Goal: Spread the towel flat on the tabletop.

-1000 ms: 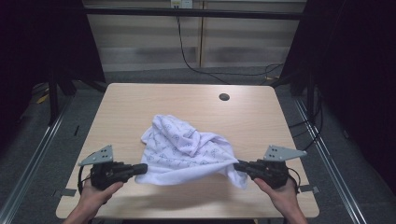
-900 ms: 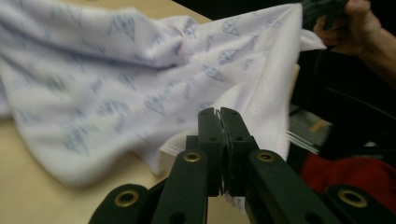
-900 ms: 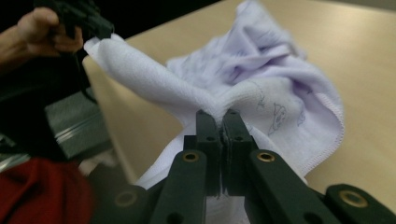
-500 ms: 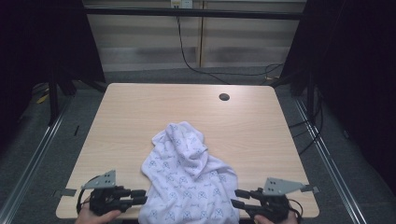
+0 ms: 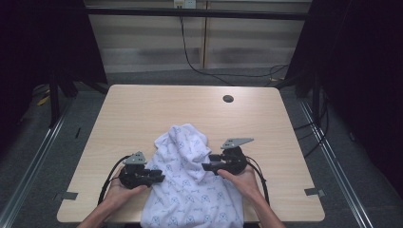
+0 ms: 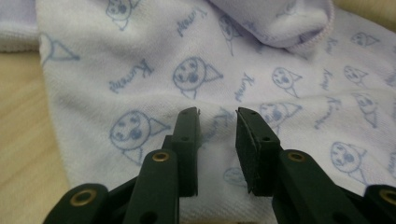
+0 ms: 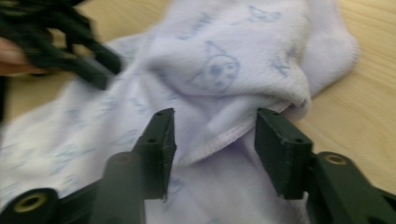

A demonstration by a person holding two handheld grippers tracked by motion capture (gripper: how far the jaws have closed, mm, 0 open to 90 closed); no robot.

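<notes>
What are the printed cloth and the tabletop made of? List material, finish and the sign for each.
Printed cloth: likely cotton terry towelling, matte white with blue cat faces and script; looped nap and a stitched hem show.
Tabletop: probably wood-look laminate, smooth, light beige; faint straight grain, even colour.

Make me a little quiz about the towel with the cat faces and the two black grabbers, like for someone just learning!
1. True or false: the towel hangs over the table's near edge.
2. What is printed on the towel: A stars, B cat faces, C stripes?
3. Is the left gripper or the right gripper clamped on cloth?

Key: 1 true. 2 B. 3 neither; both stand open, their jaws having just been opening, over the cloth.
</notes>
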